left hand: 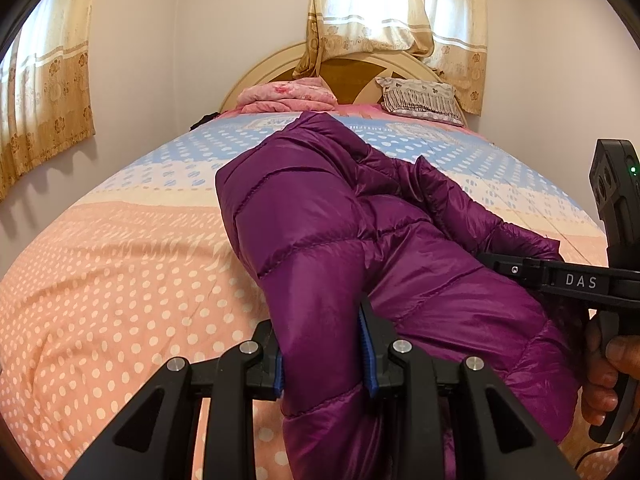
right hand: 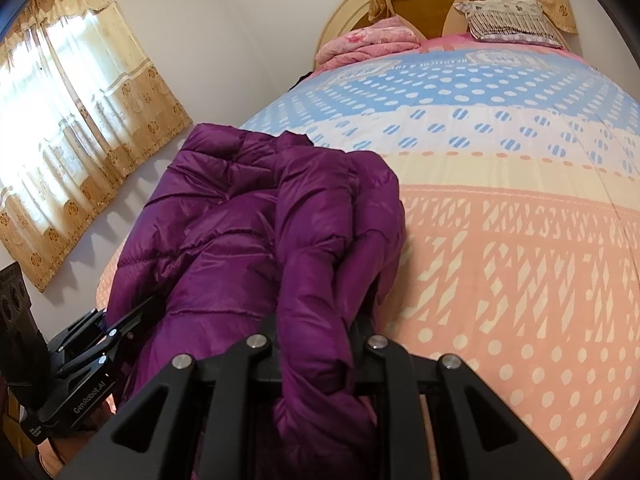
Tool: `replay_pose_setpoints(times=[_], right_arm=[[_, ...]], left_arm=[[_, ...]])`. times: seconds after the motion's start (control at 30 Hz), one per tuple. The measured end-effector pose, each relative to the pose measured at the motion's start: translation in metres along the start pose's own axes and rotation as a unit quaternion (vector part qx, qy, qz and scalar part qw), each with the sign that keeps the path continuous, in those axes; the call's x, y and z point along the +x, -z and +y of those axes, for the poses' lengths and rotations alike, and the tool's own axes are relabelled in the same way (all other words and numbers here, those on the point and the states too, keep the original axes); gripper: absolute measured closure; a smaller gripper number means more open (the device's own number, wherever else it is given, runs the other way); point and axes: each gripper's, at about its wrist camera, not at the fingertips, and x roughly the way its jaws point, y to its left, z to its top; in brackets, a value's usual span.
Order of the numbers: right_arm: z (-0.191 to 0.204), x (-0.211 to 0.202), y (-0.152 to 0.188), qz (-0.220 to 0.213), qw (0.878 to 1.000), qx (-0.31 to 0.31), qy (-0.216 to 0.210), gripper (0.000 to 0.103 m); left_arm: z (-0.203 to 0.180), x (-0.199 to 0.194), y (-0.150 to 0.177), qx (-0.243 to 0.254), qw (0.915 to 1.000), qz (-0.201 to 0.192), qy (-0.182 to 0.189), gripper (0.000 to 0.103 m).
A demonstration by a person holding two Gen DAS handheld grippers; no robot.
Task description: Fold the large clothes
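- The shiny purple quilted down jacket (left hand: pixel 360 248) lies bunched near the foot end of the bed, on the dotted peach, cream and blue bedspread (left hand: pixel 120 280), with its nearer edge lifted by the two tools.
- The left gripper (left hand: pixel 322 356) pinches a thick puffy fold between its blue-padded jaws; the right gripper (right hand: pixel 316 340) is pressed tight on another gathered roll of the same jacket.
- The shell looks slick and springy, so I'd judge a fold could squirt out of either grip, the bulkier left one especially.
- If the two hands drift apart or drop unevenly, the jacket would likely land skewed and the air-filled baffles puff the fold open again.
- A loose sleeve (left hand: pixel 480 200) trails toward the right side and could tuck under, making a lump.
- The soft bedspread already shows creases and may drag along.
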Motion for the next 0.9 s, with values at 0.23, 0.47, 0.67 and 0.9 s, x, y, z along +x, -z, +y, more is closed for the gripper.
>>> replay_pose_setpoints(times=[0.23,0.47,0.67,0.9], right_arm=[[-0.003,0.004,0.005,0.005,1.0,0.005,0.004,0.083],[-0.005,0.007,0.008,0.007,1.0,0.006,0.012,0.082],[-0.007,0.008,0.011,0.006,1.0,0.008,0.021,0.077],[-0.011,0.008,0.014,0.0,0.999,0.01,0.037,0.06]], left_arm=[[-0.001,0.002,0.005,0.007,1.0,0.002,-0.007,0.063],[-0.002,0.005,0.004,0.013,0.999,0.004,-0.043,0.036],[0.005,0.011,0.005,0.003,0.9985,0.004,-0.054,0.021],[0.006,0.017,0.004,-0.008,0.9979,0.008,-0.064,0.011]])
